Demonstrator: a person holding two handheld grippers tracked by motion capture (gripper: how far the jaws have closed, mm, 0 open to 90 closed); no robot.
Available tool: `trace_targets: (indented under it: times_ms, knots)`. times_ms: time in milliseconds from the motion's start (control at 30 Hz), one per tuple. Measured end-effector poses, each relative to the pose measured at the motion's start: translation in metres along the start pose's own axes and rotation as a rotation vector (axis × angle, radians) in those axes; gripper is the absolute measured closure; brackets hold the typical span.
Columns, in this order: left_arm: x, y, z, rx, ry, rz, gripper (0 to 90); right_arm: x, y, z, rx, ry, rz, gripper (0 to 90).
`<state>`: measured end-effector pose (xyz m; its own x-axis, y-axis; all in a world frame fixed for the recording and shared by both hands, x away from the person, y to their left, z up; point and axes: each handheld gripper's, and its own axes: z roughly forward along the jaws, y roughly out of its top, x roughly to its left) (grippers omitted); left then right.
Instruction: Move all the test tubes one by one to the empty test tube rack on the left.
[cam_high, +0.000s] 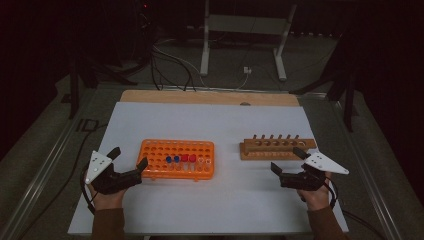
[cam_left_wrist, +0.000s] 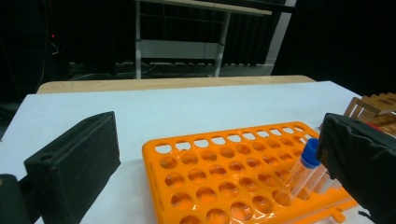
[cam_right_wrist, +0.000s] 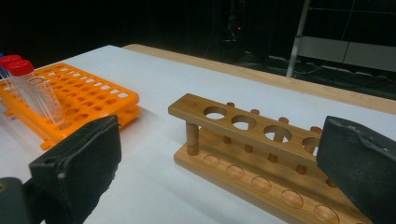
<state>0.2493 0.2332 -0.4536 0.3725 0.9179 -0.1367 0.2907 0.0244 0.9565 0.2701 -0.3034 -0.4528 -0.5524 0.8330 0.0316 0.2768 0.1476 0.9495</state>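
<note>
Orange rack (cam_high: 176, 159) is sitting left of centre on the white tabletop (cam_high: 225, 200), carrying blue-capped tubes (cam_high: 172, 159) and red-capped tubes (cam_high: 188, 158). The left tool (cam_high: 131, 162) is gaping wide, empty, beside its edge; its jaw is partly hiding one tube. The right tool (cam_high: 286, 161) is standing wide by the wooden rack (cam_high: 276, 146).

Orange tube rack (cam_high: 176, 159): plastic, rectangular, many round wells in rows; lies flat at centre-left of the high view, long side across the frame. Most wells vacant.

Blue-capped tubes (cam_high: 172, 159): two, clear-bodied, upright in the rack's middle wells; one (cam_left_wrist: 304, 170) appears at lower right of the left gripper view.

Red-capped tubes (cam_high: 188, 158): two, clear-bodied, upright, just right of the blue pair; seen at upper left of the right gripper view (cam_right_wrist: 21, 79).

Uncapped clear tubes (cam_high: 203, 163): upright, right of the red pair; number unclear.
</note>
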Motion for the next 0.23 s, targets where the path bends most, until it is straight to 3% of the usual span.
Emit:
trace_targets:
  times_ms: [233]
  knots:
    - [0.001,-0.0018,0.003,0.007,0.007,-0.003,0.5,-0.0038,-0.001,-0.0007,0.0,-0.002,0.013,0.6]
